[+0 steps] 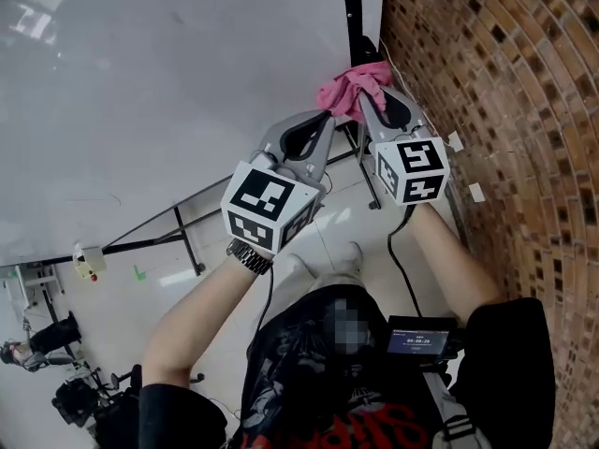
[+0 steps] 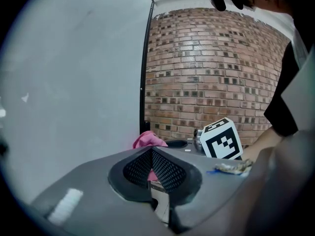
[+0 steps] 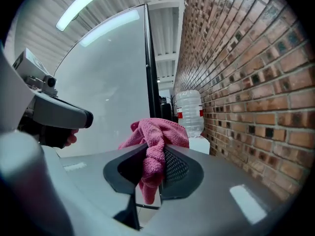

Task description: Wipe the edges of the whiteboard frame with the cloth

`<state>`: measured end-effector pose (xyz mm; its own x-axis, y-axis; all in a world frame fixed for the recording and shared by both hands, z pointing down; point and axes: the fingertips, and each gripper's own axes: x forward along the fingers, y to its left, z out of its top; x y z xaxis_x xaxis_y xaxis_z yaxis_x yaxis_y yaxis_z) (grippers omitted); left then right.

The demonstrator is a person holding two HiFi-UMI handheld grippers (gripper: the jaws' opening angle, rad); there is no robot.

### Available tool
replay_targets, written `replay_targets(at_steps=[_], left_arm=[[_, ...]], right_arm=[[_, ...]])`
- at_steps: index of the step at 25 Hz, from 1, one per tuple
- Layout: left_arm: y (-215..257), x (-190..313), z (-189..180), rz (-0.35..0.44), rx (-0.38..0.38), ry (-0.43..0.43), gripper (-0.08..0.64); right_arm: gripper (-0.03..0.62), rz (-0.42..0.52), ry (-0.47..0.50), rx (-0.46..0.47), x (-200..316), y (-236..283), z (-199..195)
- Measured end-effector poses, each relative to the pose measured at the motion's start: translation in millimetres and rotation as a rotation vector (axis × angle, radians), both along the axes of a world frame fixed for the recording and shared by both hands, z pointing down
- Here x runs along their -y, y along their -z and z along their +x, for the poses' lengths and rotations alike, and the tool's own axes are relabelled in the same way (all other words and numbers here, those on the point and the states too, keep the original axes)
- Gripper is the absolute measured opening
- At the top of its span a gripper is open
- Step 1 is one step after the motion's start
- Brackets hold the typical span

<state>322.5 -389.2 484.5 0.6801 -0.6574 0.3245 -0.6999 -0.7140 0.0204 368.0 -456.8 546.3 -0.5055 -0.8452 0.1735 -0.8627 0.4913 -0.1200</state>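
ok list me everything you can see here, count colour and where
whiteboard: one, white, left of the head view
whiteboard frame: one, black, upright edge at the board's right
stand: one, black, under the board
brick wall: one, brown, right side
water bottle: one, clear with red label, by the wall
cloth: one, pink, held near the frame's edge
screen device: one, black, at the person's waist
watch: one, silvery, left wrist
left gripper: one, grey, jaws shut, empty
right gripper: one, grey, shut on the cloth

Cloth [image 1: 361,77] partly behind right hand-held gripper [image 1: 364,100]
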Motion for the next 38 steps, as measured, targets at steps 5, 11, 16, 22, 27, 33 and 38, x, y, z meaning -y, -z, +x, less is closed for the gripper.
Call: replay_targets(at_steps=[5,11,16,22,27,33,38], left_arm=[[-18.8,1.1,-11.9,-0.032,0.007,0.029,0.002],[-56.6,-5.7,-31.0,-0.133,-0.001,0.08,0.002],[-87.4,-7.7,-39.9,-0.194,-0.005,0.11,0.002],[-104.6,-10.5,-46.9,-0.236,-0.016,0.116,0.002],[-118.4,-10.8,-48.8,-0.262,-0.031,0.128,0.002],[-126.2,-16.2,-62.6,-0.257,-0.011,0.147,0.002],[-136.8,-26.2,-81.8,-0.281,0.006,0.195,0.002]], right_arm=[[0.072,-0.08,0.003,0.003,7.5,-40.4,-9.5],[0.069,-0.151,0.051,-0.024,17.1,-86.0,-15.4],[0.069,-0.182,0.075,-0.06,19.0,-118.6,-15.5],[0.067,-0.207,0.077,-0.077,17.6,-146.4,-15.0],[0.067,-0.295,0.073,-0.001,17.1,-173.7,-6.4],[0.066,-0.362,0.067,-0.073,21.6,-212.5,-17.5],[0.067,-0.43,0.032,-0.046,26.0,-245.3,-26.2]])
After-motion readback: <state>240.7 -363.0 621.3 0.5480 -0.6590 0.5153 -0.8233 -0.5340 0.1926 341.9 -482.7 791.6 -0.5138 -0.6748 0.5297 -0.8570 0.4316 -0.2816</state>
